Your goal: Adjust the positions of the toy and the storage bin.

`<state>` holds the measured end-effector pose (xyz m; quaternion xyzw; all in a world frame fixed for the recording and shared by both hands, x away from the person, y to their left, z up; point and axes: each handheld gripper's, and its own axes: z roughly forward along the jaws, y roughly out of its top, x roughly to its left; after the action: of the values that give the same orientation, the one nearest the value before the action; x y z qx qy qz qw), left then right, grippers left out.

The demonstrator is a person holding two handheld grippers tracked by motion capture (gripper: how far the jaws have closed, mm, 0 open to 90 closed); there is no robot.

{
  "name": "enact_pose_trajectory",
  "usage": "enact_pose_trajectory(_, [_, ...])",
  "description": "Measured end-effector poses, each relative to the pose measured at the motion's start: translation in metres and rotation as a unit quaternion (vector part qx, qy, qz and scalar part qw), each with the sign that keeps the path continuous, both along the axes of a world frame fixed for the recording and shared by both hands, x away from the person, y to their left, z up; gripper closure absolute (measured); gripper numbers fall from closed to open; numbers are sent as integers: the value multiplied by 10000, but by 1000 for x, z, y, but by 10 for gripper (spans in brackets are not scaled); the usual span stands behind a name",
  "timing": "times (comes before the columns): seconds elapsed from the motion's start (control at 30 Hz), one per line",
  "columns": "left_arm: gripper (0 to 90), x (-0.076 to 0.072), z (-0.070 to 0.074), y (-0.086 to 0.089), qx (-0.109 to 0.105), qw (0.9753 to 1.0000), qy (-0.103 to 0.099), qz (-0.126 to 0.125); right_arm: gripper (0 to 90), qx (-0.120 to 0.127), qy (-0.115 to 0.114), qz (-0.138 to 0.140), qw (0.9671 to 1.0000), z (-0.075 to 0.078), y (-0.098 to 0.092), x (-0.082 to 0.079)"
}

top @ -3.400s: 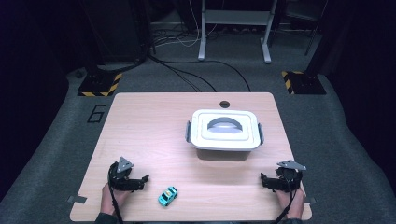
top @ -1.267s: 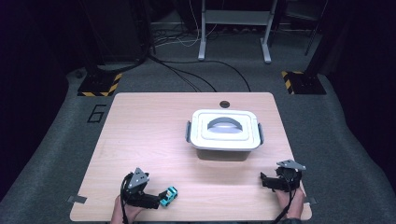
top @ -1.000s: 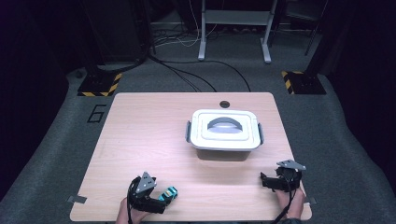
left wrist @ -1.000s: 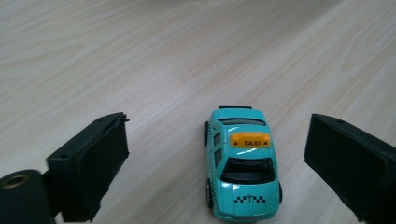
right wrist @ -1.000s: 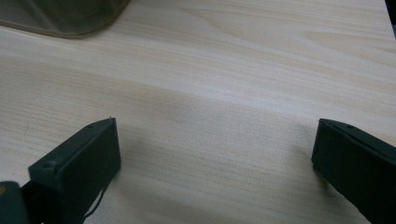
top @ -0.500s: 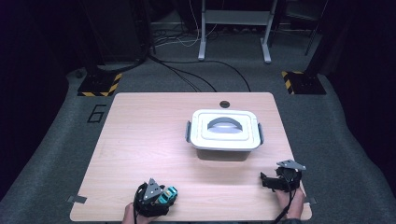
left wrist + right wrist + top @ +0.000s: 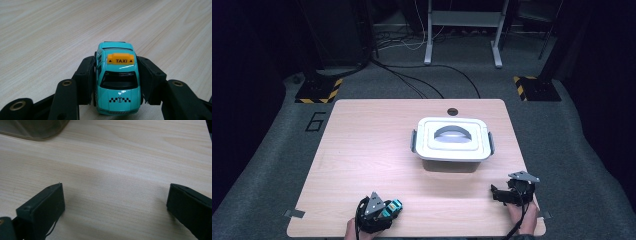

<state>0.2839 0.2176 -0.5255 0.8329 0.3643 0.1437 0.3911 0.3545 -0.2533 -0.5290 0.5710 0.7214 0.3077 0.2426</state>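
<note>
Left gripper view showed your left gripper (image 7: 117, 82) with its jaws pressed against both flanks of the teal toy taxi (image 7: 117, 82), pinching it nose-away while it sat on the wooden table (image 7: 50, 32); in the high view the taxi (image 7: 393, 206) lay near the table's front edge, well apart from the lidded white container (image 7: 451, 140). The grasp looked made; the lift and carry were not yet done, and the container's lid was still on; your right gripper (image 7: 115, 202) rested with jaws spread wide on nothing.
</note>
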Motion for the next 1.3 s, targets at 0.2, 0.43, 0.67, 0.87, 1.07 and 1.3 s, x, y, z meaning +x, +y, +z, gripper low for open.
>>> enact_pose_trajectory(0.2, [525, -2, -1, 0, -73, 9999, -54, 74, 10, -1, -2, -3, 10000, 0, 0, 0])
enact_pose_trajectory(0.43, [526, -1, 0, 2, -10, 10000, -92, 18, 10, -1, -3, -2, 10000, 0, 0, 0])
enact_pose_trajectory(0.67, [527, 1, 6, 8, -71, 9998, -147, 119, 11, -1, -4, -4, 10000, 0, 0, 0])
enact_pose_trajectory(0.87, [526, 6, 13, 15, -57, 9996, -196, 188, 11, 0, -3, -5, 10000, 0, 0, 0])
enact_pose_trajectory(1.07, [527, 9, 20, 23, -85, 9991, -289, 295, 11, 0, -3, -3, 10000, 0, 0, 0])
enact_pose_trajectory(1.3, [527, 14, 25, 36, -105, 9980, -359, 513, 11, 1, -3, -4, 10000, 0, 0, 0])
